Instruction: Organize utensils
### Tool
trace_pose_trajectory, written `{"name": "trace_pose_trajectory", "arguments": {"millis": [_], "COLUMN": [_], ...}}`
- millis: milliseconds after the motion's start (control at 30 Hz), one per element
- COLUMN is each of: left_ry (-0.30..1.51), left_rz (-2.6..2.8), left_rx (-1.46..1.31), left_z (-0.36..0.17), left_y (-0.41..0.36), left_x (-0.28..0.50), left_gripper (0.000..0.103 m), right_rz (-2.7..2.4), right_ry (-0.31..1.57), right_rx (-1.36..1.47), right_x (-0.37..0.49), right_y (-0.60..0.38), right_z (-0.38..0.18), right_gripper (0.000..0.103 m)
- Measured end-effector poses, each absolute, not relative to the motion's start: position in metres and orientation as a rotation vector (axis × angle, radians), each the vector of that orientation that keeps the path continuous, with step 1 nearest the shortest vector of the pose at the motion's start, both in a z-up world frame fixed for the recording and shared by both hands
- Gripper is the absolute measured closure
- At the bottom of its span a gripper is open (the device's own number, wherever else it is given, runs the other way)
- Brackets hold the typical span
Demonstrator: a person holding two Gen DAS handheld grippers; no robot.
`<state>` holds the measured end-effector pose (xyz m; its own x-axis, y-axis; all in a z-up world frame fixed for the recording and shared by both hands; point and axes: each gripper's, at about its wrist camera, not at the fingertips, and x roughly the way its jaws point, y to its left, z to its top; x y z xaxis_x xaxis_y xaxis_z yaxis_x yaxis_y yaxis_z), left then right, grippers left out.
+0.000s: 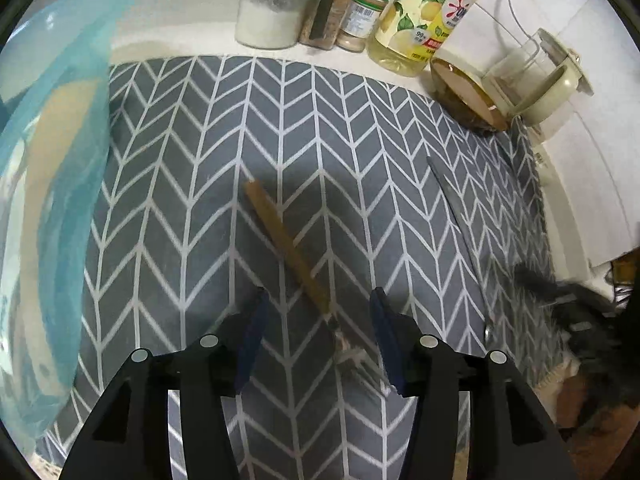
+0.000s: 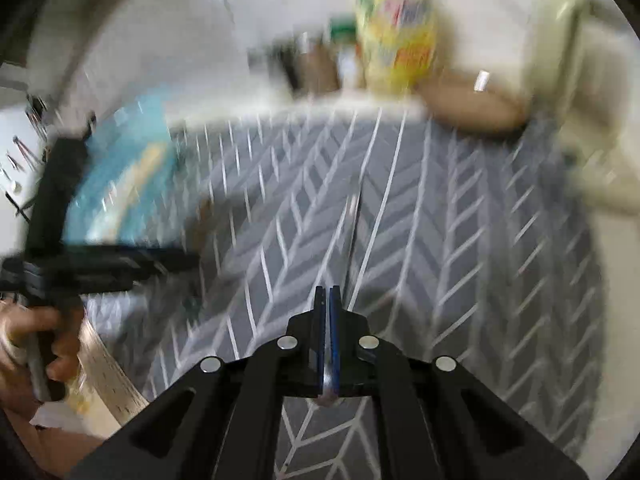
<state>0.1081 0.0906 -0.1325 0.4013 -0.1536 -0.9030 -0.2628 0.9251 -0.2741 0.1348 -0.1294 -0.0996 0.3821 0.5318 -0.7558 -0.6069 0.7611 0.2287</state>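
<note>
Grey herringbone mat [image 1: 320, 140]: wooden-handled fork [image 1: 292, 256] is left lying between the released left gripper [image 1: 318, 316]; a slim metal knife [image 2: 352, 232] is clenched by the right gripper [image 2: 327, 300], not yet stowed.

Both wrist views down onto mat [image 1: 320, 152]

A grey chevron mat [image 1: 224, 184] covers the bench. Along the back stand a jar of white powder [image 1: 269, 12], two spice jars (one green-capped [image 1: 366, 12]) and a lemon-labelled bottle [image 1: 424, 20].
</note>
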Motion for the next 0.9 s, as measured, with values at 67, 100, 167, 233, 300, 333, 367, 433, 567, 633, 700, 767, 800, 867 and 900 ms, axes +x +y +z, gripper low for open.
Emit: {"name": "trace_pose_trajectory", "arguments": {"millis": [67,100,167,233,300,333,367,433,567,633,700,767,800,867,900], "left_ry": [1.158,1.156,1.159,1.158,1.151,1.148,1.151,1.166,1.163,1.163,1.159,1.148,1.140,1.116,1.105], "left_rz": [0.087,0.094,0.112,0.117,0.128,0.117,0.098,0.069,0.016,-0.008,-0.022,-0.035,-0.039,-0.053,-0.057], "left_rx": [-0.371,-0.354,-0.287,-0.232,-0.189,-0.208,-0.247,-0.284,-0.355,-0.370,-0.381,-0.386,-0.387,-0.395,-0.400], "left_z": [-0.133,-0.133,-0.133,-0.134,-0.134,-0.134,-0.134,-0.133,-0.126,-0.121,-0.115,-0.106,-0.102,-0.089,-0.084], "left_y": [0.085,0.083,0.075,0.069,0.067,0.070,0.075,0.079,0.078,0.075,0.073,0.071,0.071,0.072,0.073], "left_x": [0.115,0.117,0.122,0.123,0.122,0.122,0.122,0.121,0.111,0.107,0.103,0.099,0.098,0.093,0.093], "left_gripper": [0.049,0.049,0.050,0.070,0.087,0.090,0.093,0.096,0.096,0.096,0.096,0.096,0.096,0.096,0.096], "right_rz": [0.722,0.700,0.645,0.619,0.616,0.605,0.603,0.602,0.601,0.595,0.560,0.548,0.545,0.565,0.595], "right_ry": [0.833,0.850,0.902,0.855,0.839,0.862,0.879,0.911,0.932,0.903,0.879,0.884,0.887,0.912,0.951], "right_rx": [-0.056,-0.073,-0.115,-0.075,-0.070,-0.102,-0.129,-0.158,-0.149,-0.180,-0.257,-0.275,-0.272,-0.188,-0.063], "right_x": [0.131,0.132,0.133,0.123,0.115,0.114,0.114,0.112,0.110,0.114,0.118,0.125,0.126,0.128,0.133], "right_y": [-0.137,-0.135,-0.132,-0.143,-0.143,-0.139,-0.133,-0.129,-0.127,-0.122,-0.111,-0.104,-0.103,-0.110,-0.120], "right_z": [-0.089,-0.094,-0.108,-0.104,-0.106,-0.113,-0.120,-0.132,-0.143,-0.145,-0.146,-0.146,-0.146,-0.144,-0.142], "right_gripper": [0.081,0.065,0.048,0.048,0.048,0.048,0.048,0.050,0.064,0.074,0.088,0.100,0.100,0.100,0.100]}}
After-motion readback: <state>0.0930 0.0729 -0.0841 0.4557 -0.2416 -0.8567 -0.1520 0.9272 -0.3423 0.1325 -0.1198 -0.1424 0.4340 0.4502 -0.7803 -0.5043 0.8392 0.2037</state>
